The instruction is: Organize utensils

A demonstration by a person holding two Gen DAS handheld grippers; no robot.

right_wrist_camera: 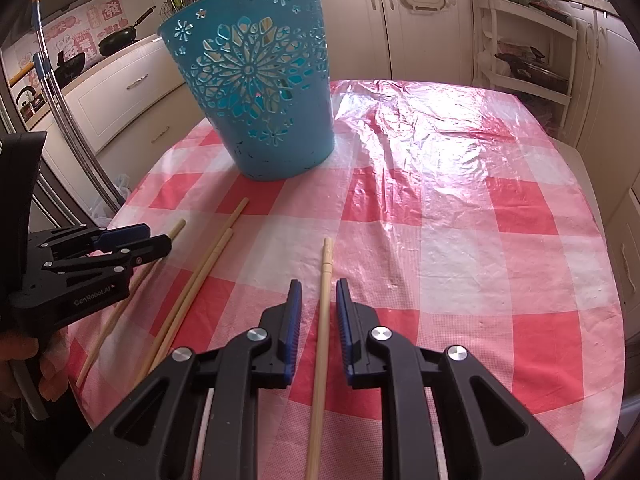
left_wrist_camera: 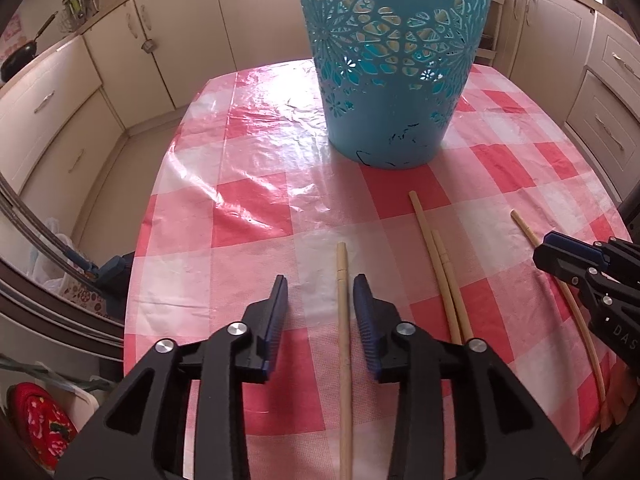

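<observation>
Left gripper point(left_wrist_camera: 320, 286): jaws spread, one chopstick point(left_wrist_camera: 343, 340) lying between them on the cloth, clear gap on the left side, close to the right pad, pads not pressing it. Right gripper point(right_wrist_camera: 318, 290): jaws narrowly apart, a second single chopstick point(right_wrist_camera: 322, 320) running up the middle of the gap, daylight on both sides, so no pinch there either. Both sticks lie flat on the table, thick ends pointing away toward the basket. Between the two grippers a pair of chopsticks point(left_wrist_camera: 442, 276) lies side by side, touching along most of their length, one reaching further toward the basket than the other. In the left wrist view the right gripper's tips sit over its stick at the right edge; in the right wrist view the left gripper comes in from the left edge with a hand point(right_wrist_camera: 24, 360) behind it. Blue perforated basket point(right_wrist_camera: 260, 92) stands upright further back on the table, well apart from all four sticks; its inside is not visible. Table covered in a red-and-white checked plastic tablecloth point(right_wrist_camera: 460, 220), wrinkled and glossy toward the far side. Cream kitchen cabinets point(left_wrist_camera: 132, 52) surround the table.
</observation>
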